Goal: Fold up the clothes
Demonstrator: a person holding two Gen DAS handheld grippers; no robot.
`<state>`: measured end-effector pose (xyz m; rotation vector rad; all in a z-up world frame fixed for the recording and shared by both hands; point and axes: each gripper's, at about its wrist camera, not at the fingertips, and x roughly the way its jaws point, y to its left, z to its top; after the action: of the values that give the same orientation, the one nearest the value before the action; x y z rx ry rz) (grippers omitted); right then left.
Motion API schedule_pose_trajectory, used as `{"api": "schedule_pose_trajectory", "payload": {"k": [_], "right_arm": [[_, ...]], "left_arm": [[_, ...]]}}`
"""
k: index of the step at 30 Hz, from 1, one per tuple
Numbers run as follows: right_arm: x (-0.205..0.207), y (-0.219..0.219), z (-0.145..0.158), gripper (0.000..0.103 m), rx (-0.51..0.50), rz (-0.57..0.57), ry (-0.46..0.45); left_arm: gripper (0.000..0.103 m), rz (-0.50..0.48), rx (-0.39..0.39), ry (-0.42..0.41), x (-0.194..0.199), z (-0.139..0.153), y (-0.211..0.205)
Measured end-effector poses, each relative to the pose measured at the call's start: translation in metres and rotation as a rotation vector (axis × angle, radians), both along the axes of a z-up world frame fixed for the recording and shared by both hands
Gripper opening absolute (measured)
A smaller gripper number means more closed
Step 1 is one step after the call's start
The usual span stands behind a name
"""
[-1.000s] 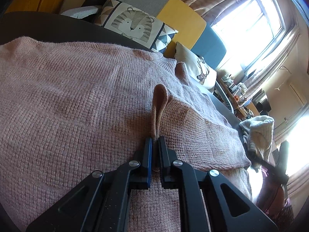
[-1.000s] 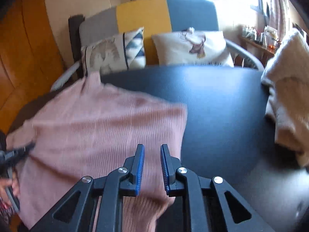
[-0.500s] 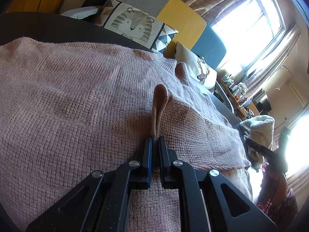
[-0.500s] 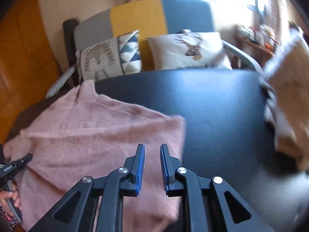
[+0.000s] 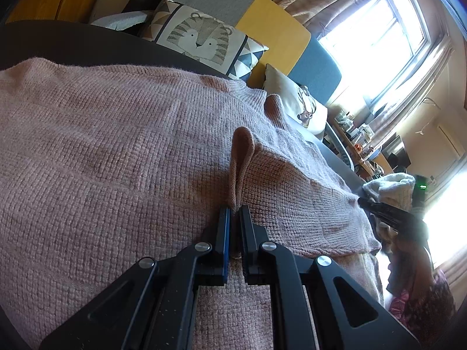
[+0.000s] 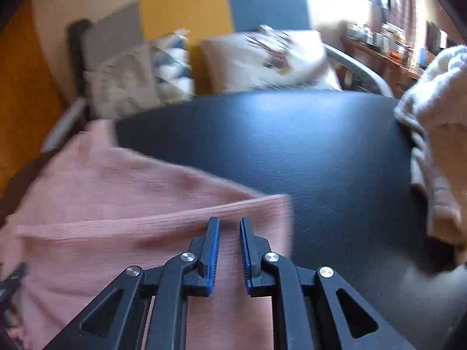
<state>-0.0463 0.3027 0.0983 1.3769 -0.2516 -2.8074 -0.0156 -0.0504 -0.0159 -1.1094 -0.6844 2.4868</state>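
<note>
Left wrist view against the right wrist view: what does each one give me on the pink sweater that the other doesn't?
Only the left wrist view shows the left gripper shut on a raised fold of the pink sweater, with the tiger cushion sharp behind. Only the right wrist view shows the sweater's corner on the bare black table, with the right gripper over it, its jaws slightly apart and nothing pinched between them. Both show the sweater, the cream knit and the sofa.

Patchwork sofa (image 5: 271,32), bright window (image 5: 376,29), curtains (image 5: 329,3)
</note>
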Motion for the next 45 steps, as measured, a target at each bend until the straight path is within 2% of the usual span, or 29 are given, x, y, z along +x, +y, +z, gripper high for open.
{"api": "schedule_pose_trajectory", "payload": {"k": [6,9,12,16,18,25,30,33,36,37,39,41,45], "right_arm": [[0.027,-0.113,0.005,0.012,-0.095,0.32,0.073],[0.02,-0.173,0.0,0.012,-0.071,0.436,0.07],[0.008,-0.213,-0.008,0.012,-0.036,0.484,0.057],[0.0,-0.239,-0.019,0.011,-0.03,0.531,0.035],[0.0,-0.253,-0.021,0.011,0.019,0.55,0.034],[-0.014,-0.268,-0.021,0.011,0.07,0.57,0.03],[-0.015,-0.277,-0.015,0.011,0.021,0.603,0.04],[-0.015,-0.299,-0.027,0.011,0.087,0.643,0.043],[-0.018,-0.304,-0.031,0.011,0.09,0.637,0.051],[-0.019,-0.301,-0.03,0.011,0.067,0.636,0.044],[-0.02,-0.282,-0.024,0.011,-0.039,0.604,0.029],[-0.014,-0.254,-0.013,0.011,-0.149,0.542,0.056],[0.011,-0.223,-0.003,0.011,-0.102,0.501,0.088]], "left_arm": [[0.009,0.0,-0.002,0.0,0.0,0.0,-0.001],[0.009,0.005,0.003,0.003,0.001,0.001,-0.002],[0.009,0.017,0.012,0.011,0.004,0.001,-0.005],[0.009,0.028,0.024,0.016,0.005,0.001,-0.007],[0.009,0.025,0.026,0.012,0.004,0.0,-0.007],[0.009,0.024,0.03,0.009,0.004,-0.002,-0.005],[0.009,0.025,0.031,0.01,0.005,-0.002,-0.006],[0.009,0.026,0.037,0.009,0.006,-0.003,-0.007],[0.009,0.027,0.049,0.008,0.007,-0.003,-0.007],[0.009,0.026,0.054,0.007,0.007,-0.004,-0.008],[0.009,0.026,0.06,0.006,0.007,-0.004,-0.008],[0.009,0.026,0.061,0.006,0.007,-0.004,-0.008],[0.009,0.027,0.061,0.004,0.007,-0.004,-0.008]]}}
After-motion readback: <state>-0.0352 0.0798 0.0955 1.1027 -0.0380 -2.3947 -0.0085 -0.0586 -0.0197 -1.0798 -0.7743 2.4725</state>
